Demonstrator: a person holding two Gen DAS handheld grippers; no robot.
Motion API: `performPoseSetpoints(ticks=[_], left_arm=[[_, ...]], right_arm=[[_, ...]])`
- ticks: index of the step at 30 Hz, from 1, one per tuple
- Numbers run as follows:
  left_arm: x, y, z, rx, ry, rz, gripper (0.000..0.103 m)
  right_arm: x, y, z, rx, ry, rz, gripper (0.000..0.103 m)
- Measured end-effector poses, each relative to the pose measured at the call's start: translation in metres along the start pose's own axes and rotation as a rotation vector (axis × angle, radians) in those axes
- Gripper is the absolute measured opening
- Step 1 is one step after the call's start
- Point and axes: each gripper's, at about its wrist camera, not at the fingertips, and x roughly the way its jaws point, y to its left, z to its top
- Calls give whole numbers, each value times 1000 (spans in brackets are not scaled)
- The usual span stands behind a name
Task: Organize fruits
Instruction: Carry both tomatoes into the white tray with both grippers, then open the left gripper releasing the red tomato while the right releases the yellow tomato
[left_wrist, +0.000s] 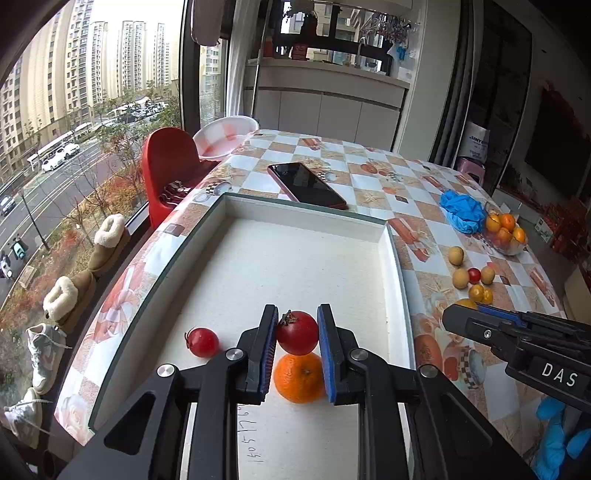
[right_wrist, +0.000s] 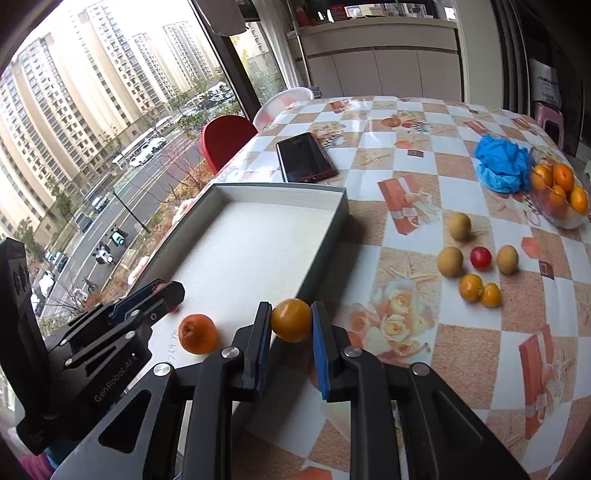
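My left gripper is shut on a red tomato and holds it above an orange that lies in the white tray. A second red tomato lies in the tray to the left. My right gripper is shut on a yellow-orange fruit over the tray's right rim. The left gripper and the orange show in the right wrist view. Loose fruits lie on the table: three tan ones, a red one, two yellow ones.
A phone lies behind the tray. A blue glove and a glass bowl of oranges stand at the right. A red chair and a white basin are at the table's left edge, by the window.
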Motion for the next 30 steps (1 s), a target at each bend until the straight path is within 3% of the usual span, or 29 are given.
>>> performPoseSetpoints(ticks=[12, 30], left_arm=[[22, 31, -15, -56, 37, 31, 23], [34, 33, -23, -65, 57, 24, 23]], right_arm=[[52, 45, 11, -80, 71, 24, 23], [83, 45, 8, -118, 140, -32, 23]])
